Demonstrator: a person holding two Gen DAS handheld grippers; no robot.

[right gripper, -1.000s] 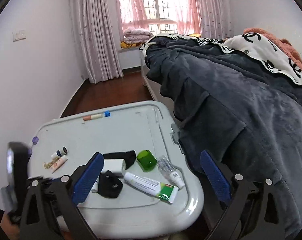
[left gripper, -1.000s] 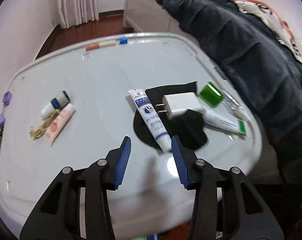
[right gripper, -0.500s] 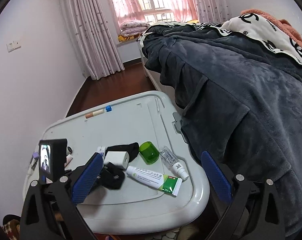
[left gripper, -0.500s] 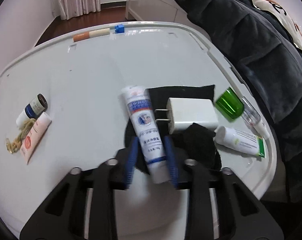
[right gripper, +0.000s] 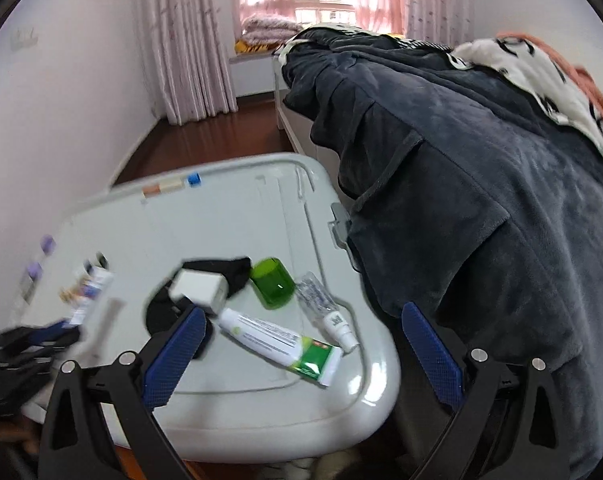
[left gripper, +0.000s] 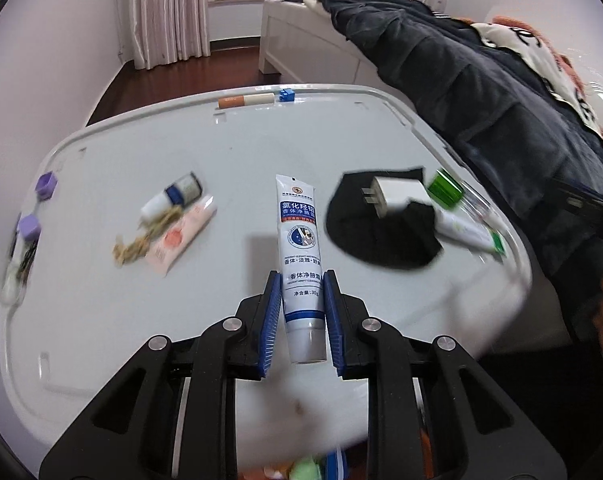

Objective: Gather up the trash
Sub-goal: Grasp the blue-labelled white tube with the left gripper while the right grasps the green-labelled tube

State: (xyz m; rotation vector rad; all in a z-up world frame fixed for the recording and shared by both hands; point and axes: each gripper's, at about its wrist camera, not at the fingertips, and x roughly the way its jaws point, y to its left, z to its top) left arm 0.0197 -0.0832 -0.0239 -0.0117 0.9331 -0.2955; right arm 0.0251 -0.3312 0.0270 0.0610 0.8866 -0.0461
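My left gripper (left gripper: 301, 280) is shut on the lower end of a white and blue tube (left gripper: 299, 240), which hangs a little above the white table top (left gripper: 161, 340). The tube points away from me, left of the black cloth (left gripper: 373, 236). In the right wrist view that gripper shows as a dark blur (right gripper: 29, 344) at the lower left, with the tube (right gripper: 91, 292) in it. My right gripper (right gripper: 303, 312) is wide open above a green and white tube (right gripper: 277, 344), with nothing between its fingers.
A white charger (right gripper: 199, 290) lies on the black cloth, with a green cap (right gripper: 271, 282) and a small clear bottle (right gripper: 325, 308) beside it. A pink tube (left gripper: 181, 236), a small bottle (left gripper: 173, 198) and purple caps (left gripper: 45, 184) lie left. A bed under a dark blanket (right gripper: 481, 200) borders the right.
The left gripper went forward, shut on the white and blue tube, and carried it left off the black cloth. The right gripper dipped closer to the table.
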